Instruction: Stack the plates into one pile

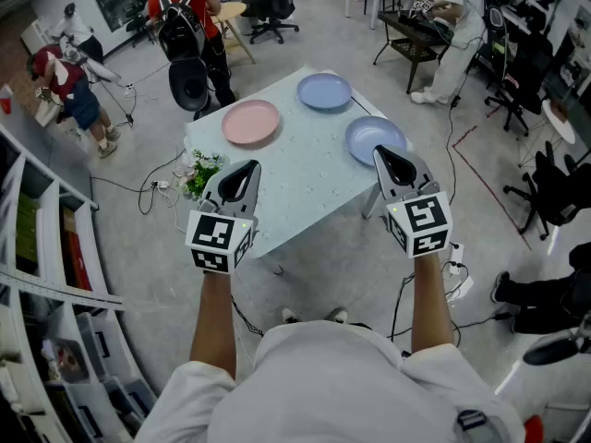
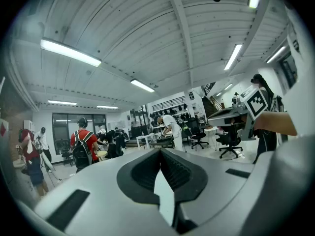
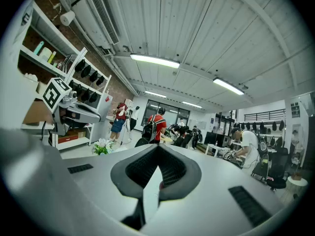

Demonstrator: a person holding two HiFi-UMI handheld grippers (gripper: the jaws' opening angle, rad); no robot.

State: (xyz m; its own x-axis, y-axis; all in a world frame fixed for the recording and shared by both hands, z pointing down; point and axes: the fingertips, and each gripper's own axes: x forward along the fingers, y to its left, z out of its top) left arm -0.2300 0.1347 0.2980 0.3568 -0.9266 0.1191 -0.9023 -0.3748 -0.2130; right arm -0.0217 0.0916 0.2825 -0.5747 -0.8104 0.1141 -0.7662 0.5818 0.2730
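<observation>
- The left gripper (image 1: 247,168) and right gripper (image 1: 383,155) are hovering, both with jaws pressed together on nothing.
- Round plates are lying flat, apart: a blue plate (image 1: 367,135) just beyond the right jaws, a pink plate (image 1: 250,122) and a second blue plate (image 1: 324,91) farther ahead.
- A pale table (image 1: 295,187) is bearing them in a busy workshop.

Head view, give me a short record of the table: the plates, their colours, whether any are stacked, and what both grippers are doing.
table: pale top, three plates on it
pink plate: left part, lying alone
far blue plate: far corner, lying alone
near blue plate: right side, partly behind the right gripper
stacking: none stacked, all apart
left gripper: jaws together, empty, touching no plate
right gripper: jaws together, empty, touching no plate
</observation>
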